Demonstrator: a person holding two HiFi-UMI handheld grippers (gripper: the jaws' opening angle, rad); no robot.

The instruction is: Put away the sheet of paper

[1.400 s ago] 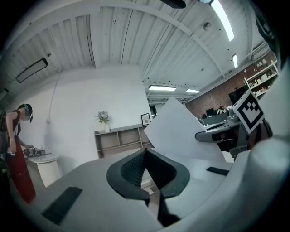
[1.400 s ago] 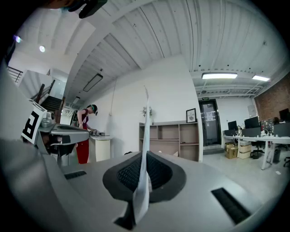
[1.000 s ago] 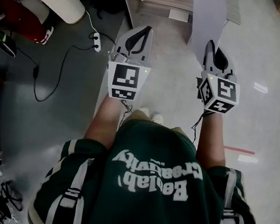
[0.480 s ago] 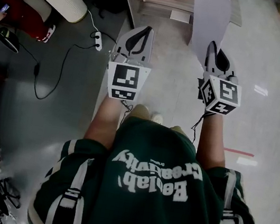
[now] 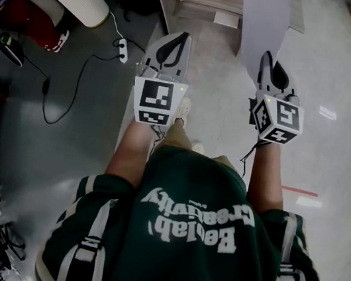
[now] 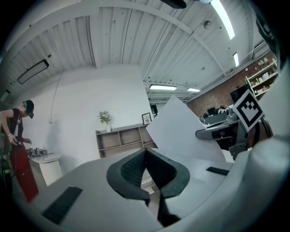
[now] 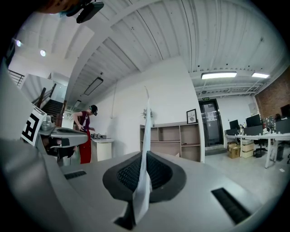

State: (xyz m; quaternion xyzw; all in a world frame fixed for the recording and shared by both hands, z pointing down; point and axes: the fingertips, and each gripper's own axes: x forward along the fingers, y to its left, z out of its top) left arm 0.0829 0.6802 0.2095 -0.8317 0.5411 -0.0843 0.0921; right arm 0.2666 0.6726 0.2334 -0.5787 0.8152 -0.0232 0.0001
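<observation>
Sheet (image 5: 264, 21): clamped by its lower edge in the right gripper (image 5: 268, 57), jaws pressed tight on it. In the right gripper view it runs edge-on up from between the pads and stands upright above the tool. Gripping near one edge leaves most of the sheet free. This is likely a carrying hold that keeps the paper out ahead of the body, off the floor (image 5: 335, 151) and uncreased.

Left gripper (image 5: 182, 37): jaws together, nothing between them. It is held level beside the right one, apart from the sheet, and looks idle.

Outward: both tools are held out ahead of the wearer's green shirt (image 5: 191, 240). A desk (image 5: 200, 1) lies just ahead at the top of the head view, and the sheet's upper part overlaps it there. A shelf (image 7: 167, 136) stands against the far wall in the right gripper view. Which of these is the put-away spot cannot be told.

Against the earlier frames, grippers and sheet sit as before. One shoe (image 5: 182, 109) now shows forward, just below the left gripper, where both shoes were back near the shirt hem. This reads as a step forward, so the carry is probably under way.
</observation>
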